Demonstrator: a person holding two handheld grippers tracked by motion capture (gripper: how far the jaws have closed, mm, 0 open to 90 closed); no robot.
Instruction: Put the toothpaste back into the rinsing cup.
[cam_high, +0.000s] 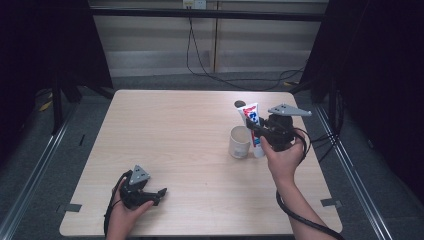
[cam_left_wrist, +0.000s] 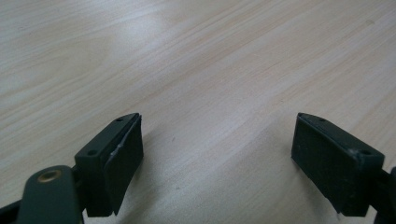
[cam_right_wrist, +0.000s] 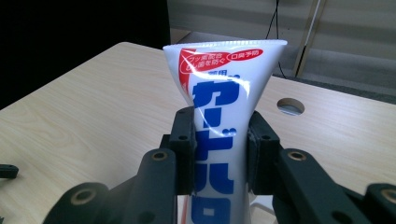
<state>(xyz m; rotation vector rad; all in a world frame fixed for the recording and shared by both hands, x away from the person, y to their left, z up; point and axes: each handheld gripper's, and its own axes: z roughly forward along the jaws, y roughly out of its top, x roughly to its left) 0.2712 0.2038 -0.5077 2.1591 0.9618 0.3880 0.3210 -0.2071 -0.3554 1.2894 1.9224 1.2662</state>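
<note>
The toothpaste tube stands upright with its flat crimped end on top, pinched across its middle between the jaws of my right gripper. From the high view it sits on the right half of the table, just beside a pale cup, cap end down by the tabletop; I cannot tell whether the two touch. I judge the tube light and soft: the plastic skin looks glossy and will likely give under pressure, so a hard squeeze could dent it or push paste toward the cap. The middle, where I have it, seems the sensible place, since the body there is fuller than the thin crimp and offers two broad faces for the pads. Slipping is the risk on that smooth surface, so I would keep the grip firm but not crushing.

My left gripper rests low near the table's near left corner, well apart from the tube, jaws spread wide with nothing between them but bare wood. Beyond the tube there is a round hole in the tabletop.
</note>
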